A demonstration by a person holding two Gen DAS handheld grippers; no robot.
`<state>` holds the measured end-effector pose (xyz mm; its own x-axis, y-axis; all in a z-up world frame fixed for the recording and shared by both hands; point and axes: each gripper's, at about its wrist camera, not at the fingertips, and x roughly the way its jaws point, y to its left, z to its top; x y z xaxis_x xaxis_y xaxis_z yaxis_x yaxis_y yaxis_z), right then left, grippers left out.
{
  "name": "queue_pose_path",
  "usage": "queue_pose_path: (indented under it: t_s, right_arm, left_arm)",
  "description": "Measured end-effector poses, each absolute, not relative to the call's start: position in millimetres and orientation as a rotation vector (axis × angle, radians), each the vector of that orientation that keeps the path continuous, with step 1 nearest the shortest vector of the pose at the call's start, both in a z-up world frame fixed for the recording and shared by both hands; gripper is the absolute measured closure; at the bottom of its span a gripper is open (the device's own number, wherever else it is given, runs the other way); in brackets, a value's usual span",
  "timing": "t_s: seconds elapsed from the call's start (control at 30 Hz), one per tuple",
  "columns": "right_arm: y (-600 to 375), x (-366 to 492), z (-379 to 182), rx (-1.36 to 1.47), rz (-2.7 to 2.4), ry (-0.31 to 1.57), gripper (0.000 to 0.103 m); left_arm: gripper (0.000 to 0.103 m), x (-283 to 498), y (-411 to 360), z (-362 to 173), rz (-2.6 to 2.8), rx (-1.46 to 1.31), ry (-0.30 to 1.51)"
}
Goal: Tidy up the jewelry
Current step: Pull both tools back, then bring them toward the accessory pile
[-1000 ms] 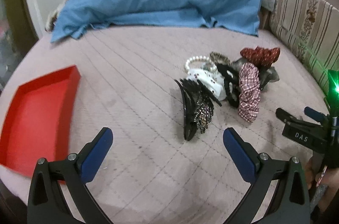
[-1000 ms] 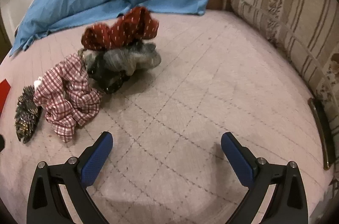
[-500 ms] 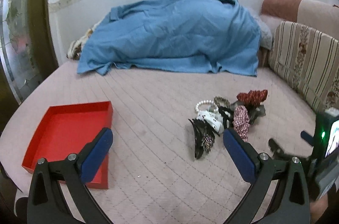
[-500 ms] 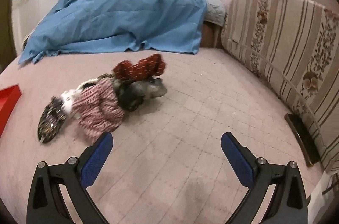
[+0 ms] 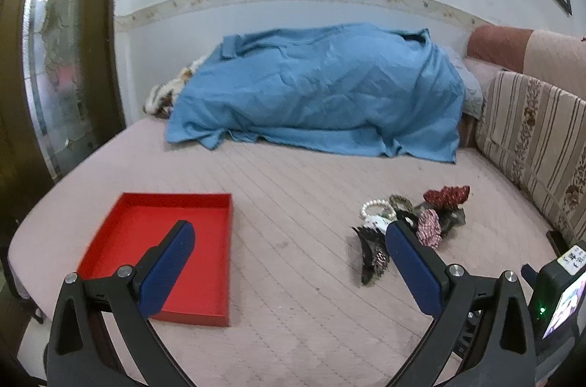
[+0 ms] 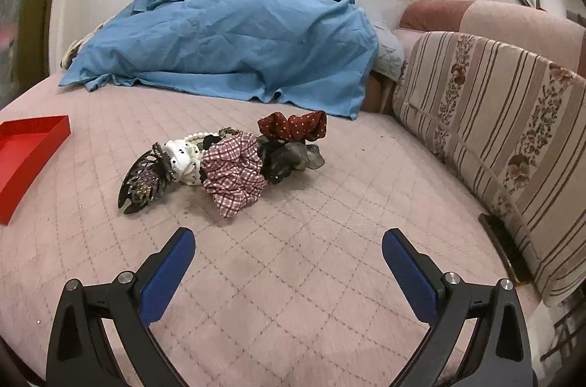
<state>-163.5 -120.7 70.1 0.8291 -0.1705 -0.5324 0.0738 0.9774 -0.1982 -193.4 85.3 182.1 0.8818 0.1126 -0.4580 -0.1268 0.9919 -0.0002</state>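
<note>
A heap of hair accessories lies on the pink quilted bed: a black jewelled claw clip [image 6: 144, 180] [image 5: 371, 257], a white dotted scrunchie [image 6: 183, 158], a red checked scrunchie [image 6: 234, 172] [image 5: 429, 229], a dark red dotted scrunchie [image 6: 293, 125] [image 5: 447, 196], a grey-black scrunchie [image 6: 289, 160] and a pearl bracelet [image 5: 373, 205]. An empty red tray [image 5: 161, 251] [image 6: 25, 160] sits to the left of the heap. My left gripper [image 5: 289, 235] is open, held above the bed between tray and heap. My right gripper [image 6: 287, 242] is open, short of the heap, with nothing between its fingers.
A blue sheet [image 5: 315, 94] covers a mound at the far side of the bed. A striped floral cushion [image 6: 494, 138] lines the right edge. A dark flat object [image 6: 507, 248] lies at the cushion's foot. The other hand-held device [image 5: 556, 291] shows at the lower right of the left wrist view.
Both grippers have pulled back and risen away from the heap, so the tray, the wall and more of the bed now show. Both stayed open. The accessories have not moved.
</note>
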Motion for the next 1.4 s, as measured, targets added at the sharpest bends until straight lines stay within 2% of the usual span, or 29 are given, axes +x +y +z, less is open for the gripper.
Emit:
queue_pose_path:
  t_s: [0.23,0.4,0.57,0.73,1.4]
  right_arm:
    - [-118,-173,82,-0.176,-0.136,0.576,0.000]
    - [-107,-176,104,-0.150,-0.101,0.545,0.000]
    - [-87,-174,118,-0.182,-0.045,0.483,0.000]
    - [-83,-160,112,-0.187,-0.007,0.515,0.000]
    - [-152,-73,99,-0.088,-0.028,0.598,0.000]
  left_arm:
    - [0.000,-218,98,202,0.158,-0.029,0.385]
    - [0.000,-219,105,205,0.159,-0.040,0.385]
    - [0.000,-209,109,194,0.178,-0.022,0.443]
    - [0.000,-192,107,178,0.172,-0.021,0.512]
    - [0.000,-135,81,135,0.176,0.047,0.689]
